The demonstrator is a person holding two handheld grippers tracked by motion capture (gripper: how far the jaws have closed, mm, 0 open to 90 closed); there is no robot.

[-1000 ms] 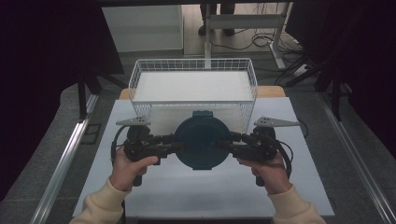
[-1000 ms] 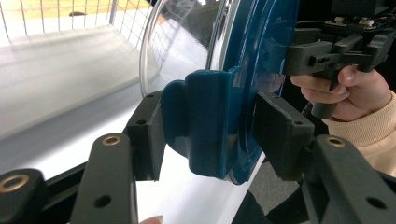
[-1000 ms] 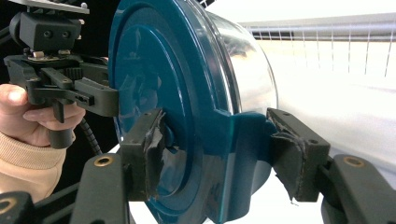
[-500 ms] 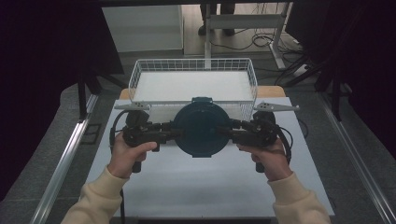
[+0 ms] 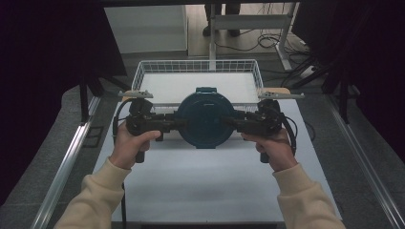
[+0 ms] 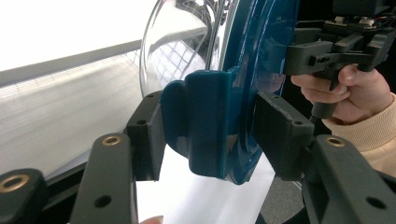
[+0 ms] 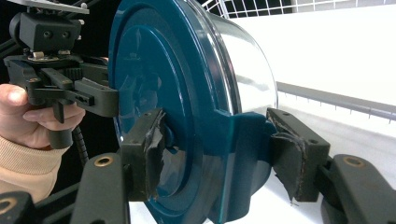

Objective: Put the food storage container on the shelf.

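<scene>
Your left claw (image 5: 177, 123) pinches 1 clip of the teal lidded container (image 5: 204, 117). Your right claw (image 5: 231, 121) pinches the opposite clip. It hangs above the desk (image 5: 200, 181).

Grey floor (image 5: 57, 124), loose cables (image 5: 267, 40)

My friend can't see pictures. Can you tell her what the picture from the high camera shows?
A person holds a round blue-lidded container up over a white table, pinched between the left gripper and the right gripper. A white wire basket sits behind it, at the table's far edge. Cream sleeves reach in from the bottom.
</scene>
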